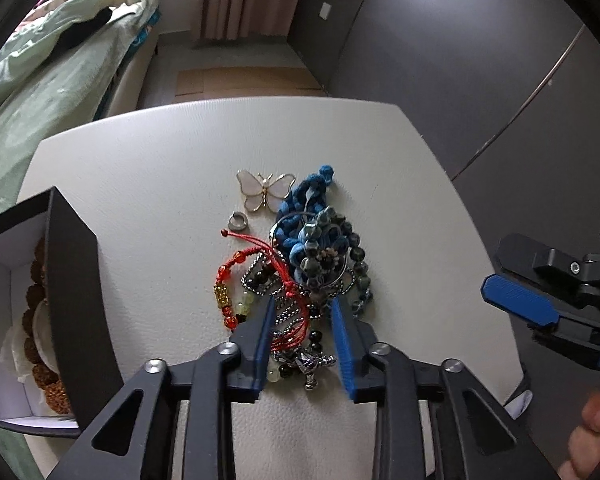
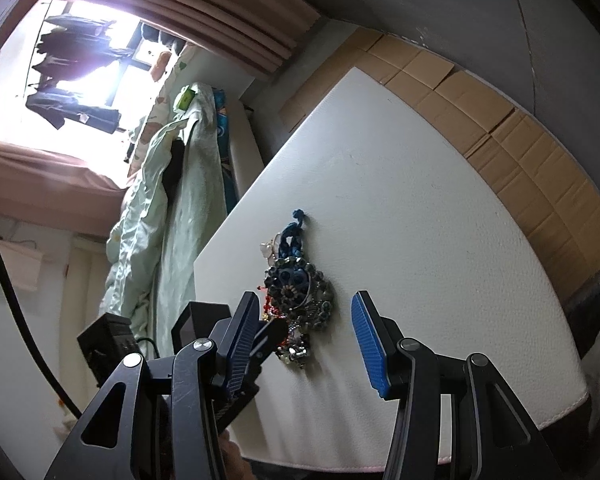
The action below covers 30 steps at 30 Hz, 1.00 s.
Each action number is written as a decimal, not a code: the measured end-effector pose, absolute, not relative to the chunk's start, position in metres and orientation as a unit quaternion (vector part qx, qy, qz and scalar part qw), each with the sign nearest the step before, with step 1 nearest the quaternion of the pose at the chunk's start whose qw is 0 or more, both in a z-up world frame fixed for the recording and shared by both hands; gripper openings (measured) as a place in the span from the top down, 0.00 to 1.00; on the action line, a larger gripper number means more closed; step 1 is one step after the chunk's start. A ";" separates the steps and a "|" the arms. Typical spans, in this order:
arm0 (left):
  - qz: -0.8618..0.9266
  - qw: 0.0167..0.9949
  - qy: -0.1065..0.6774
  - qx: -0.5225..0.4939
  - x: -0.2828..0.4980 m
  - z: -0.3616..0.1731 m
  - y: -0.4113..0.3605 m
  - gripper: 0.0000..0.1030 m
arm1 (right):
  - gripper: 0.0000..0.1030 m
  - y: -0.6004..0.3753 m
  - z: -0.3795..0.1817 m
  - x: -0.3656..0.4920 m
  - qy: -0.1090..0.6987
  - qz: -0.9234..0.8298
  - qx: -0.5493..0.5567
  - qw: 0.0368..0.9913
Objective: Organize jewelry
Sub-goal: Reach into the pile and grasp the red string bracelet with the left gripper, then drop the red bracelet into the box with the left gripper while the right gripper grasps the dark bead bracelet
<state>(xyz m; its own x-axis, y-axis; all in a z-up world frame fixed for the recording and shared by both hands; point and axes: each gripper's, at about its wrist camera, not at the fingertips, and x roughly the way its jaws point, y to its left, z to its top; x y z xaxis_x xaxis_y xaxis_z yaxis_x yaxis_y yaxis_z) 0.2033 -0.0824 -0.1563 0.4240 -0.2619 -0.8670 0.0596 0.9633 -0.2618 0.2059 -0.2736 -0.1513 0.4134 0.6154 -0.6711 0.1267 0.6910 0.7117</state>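
Left gripper (image 1: 302,304) narrow, jaws straddling the red cord (image 1: 290,280) in the jewelry pile (image 1: 300,264), pads not pressing. Right gripper (image 2: 306,308) half-open, empty, above the table (image 2: 420,200).

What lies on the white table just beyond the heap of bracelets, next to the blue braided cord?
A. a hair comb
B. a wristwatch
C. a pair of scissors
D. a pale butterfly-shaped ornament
D: in the left wrist view a pale butterfly ornament with a gold outline lies flat on the table, beside the blue braided cord.
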 end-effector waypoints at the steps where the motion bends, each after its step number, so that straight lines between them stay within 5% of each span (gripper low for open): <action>1: -0.097 0.837 0.530 -0.097 0.204 -0.157 -0.083 0.80 | 0.52 -0.274 -0.152 0.207 0.519 0.160 0.358 0.760; 7: -0.102 0.837 0.529 -0.097 0.202 -0.158 -0.084 0.97 | 0.53 -0.265 -0.157 0.211 0.528 0.149 0.342 0.763; 18: -0.104 0.848 0.497 -0.151 0.196 -0.134 -0.057 0.98 | 0.55 -0.232 -0.166 0.222 0.549 0.134 0.253 0.785; 30: -0.101 0.857 0.460 -0.210 0.185 -0.108 -0.013 0.98 | 0.73 -0.196 -0.178 0.232 0.569 0.102 0.143 0.804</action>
<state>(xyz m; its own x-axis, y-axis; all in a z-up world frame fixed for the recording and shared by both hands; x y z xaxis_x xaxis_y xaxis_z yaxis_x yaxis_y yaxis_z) 0.1849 -0.0129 -0.1082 0.5560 -0.3652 -0.7467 -0.0206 0.8920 -0.4516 0.2321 -0.1956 -0.1778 0.3327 0.3259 -0.8849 -0.0016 0.9386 0.3451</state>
